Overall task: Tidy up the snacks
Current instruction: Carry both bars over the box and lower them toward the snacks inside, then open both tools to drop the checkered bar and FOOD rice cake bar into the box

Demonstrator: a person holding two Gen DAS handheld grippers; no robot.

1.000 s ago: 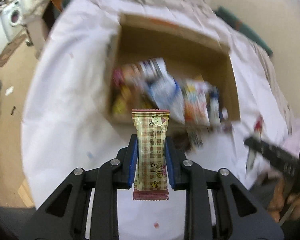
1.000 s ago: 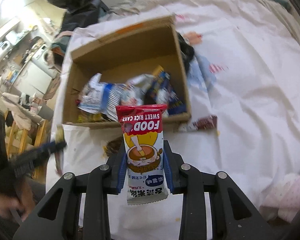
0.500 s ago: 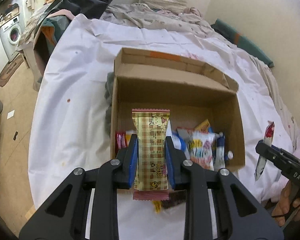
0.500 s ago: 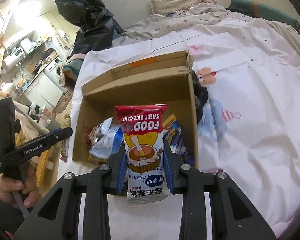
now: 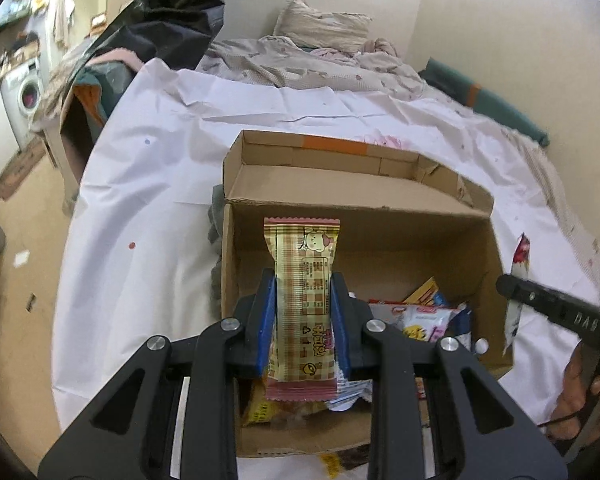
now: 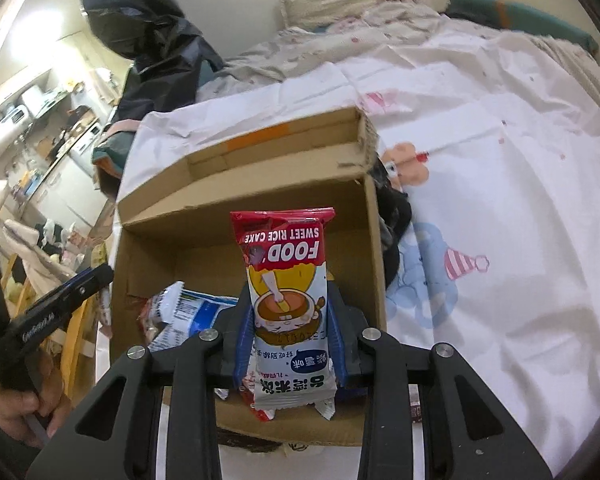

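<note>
The plaid snack bar [image 5: 303, 304] is clamped between the blue pads of the left gripper [image 5: 303, 320], its long axis running straight out along the fingers [image 5: 265, 320], so its far sealed end pokes over the open cardboard box [image 5: 496, 280]; it hangs above the box's left half, with a pile of loose packets [image 5: 420, 316] lying below and to the right on the box floor. Its print shows a small cartoon bear face, a panel of fine text too small to read, and a pink word near the fingers that I cannot make out. The rice cake packet [image 6: 288, 304] is gripped the same way by the right gripper [image 6: 290, 344], long axis along the fingers, held over the box's right half near the right wall [image 6: 374, 256]; a blue-and-white packet [image 6: 188, 312] lies lower left of it inside. Its label, upside down in this view, reads "FOOD" and "SWEET RICE CAKE", with East Asian characters lower down. Both snacks seem already above the box interior, so the drop probably turns on simply opening the fingers; neither hand looks clearly nearer the floor of the box. On the left gripper's side, seen from the right wrist, white lettering is too blurred to read. The box sits on a white bedsheet [image 6: 500, 184] printed with cartoon figures.
</note>
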